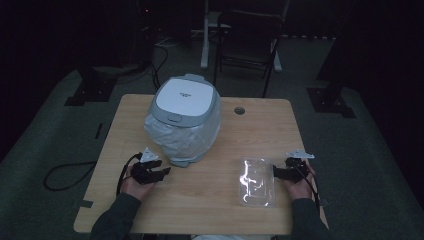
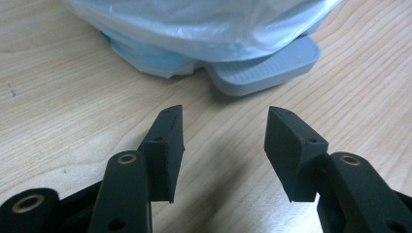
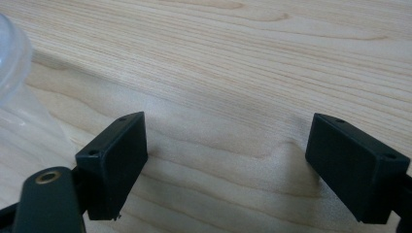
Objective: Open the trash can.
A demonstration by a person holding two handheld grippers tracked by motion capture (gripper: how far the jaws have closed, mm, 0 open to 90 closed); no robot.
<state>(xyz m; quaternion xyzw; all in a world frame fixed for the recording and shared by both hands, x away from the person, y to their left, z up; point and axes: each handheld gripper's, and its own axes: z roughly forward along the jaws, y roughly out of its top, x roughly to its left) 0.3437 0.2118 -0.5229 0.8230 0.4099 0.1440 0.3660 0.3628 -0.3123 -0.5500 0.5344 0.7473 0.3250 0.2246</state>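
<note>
A small grey pedal bin (image 1: pixel 186 97) with a white lid stands at the table's middle back, and a pale plastic bag (image 1: pixel 180 137) is bunched round its body. My left gripper (image 1: pixel 164 172) lies just left of the bin's foot, its jaws apart. In the left gripper view the left gripper (image 2: pixel 224 119) points at the grey pedal (image 2: pixel 265 68) under the bag (image 2: pixel 194 24), with nothing between the pads. A clear plastic tray (image 1: pixel 256 181) lies at the front right. My right gripper (image 1: pixel 276 172) rests open at the tray's right edge; the right gripper (image 3: pixel 228 136) has bare wood between its pads and the tray (image 3: pixel 14 73) at the side.
The wooden table (image 1: pixel 210 205) has a round cable hole (image 1: pixel 239 110) near its back edge. Behind the table stands a dark chair (image 1: pixel 250 40). A black cable (image 1: pixel 65 175) loops on the floor to the left. Dark stand bases sit at both back corners.
</note>
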